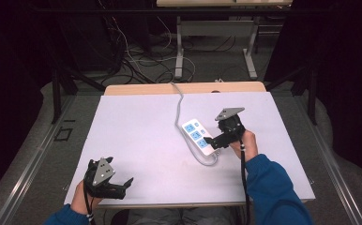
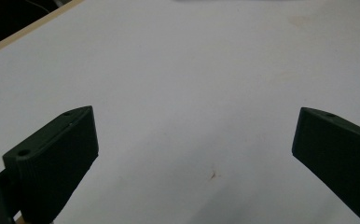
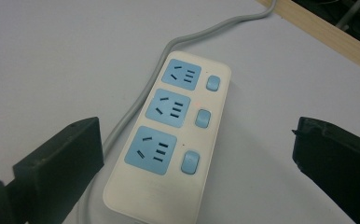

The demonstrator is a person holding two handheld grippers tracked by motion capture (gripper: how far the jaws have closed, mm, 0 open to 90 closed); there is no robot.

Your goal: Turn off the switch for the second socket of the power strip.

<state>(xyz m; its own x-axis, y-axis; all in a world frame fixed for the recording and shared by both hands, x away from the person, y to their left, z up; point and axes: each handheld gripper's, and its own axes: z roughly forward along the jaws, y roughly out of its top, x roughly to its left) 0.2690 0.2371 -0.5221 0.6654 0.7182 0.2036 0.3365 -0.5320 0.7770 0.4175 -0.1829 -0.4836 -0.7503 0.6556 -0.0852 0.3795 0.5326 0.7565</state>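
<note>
Left gripper (image 1: 123, 186): sitting at lower left near the table's (image 1: 137, 136) front edge, jaws spread.
Right gripper (image 3: 194, 154): hovering right of centre, jaws spread over the power strip (image 1: 199, 136).
Power strip: lying mid-table with 3 sockets, its cord (image 1: 179, 105) running to the far edge.
Open room: wide bare surface stretching across the left half.

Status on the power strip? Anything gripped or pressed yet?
Nothing looks done: the power strip lies flat on the white table, all three sockets empty, grey cable trailing off the far edge. In hand: the right gripper hangs open at the strip, gripping nothing. The left gripper is open over bare table. Any grip or switch press is still left.
</note>
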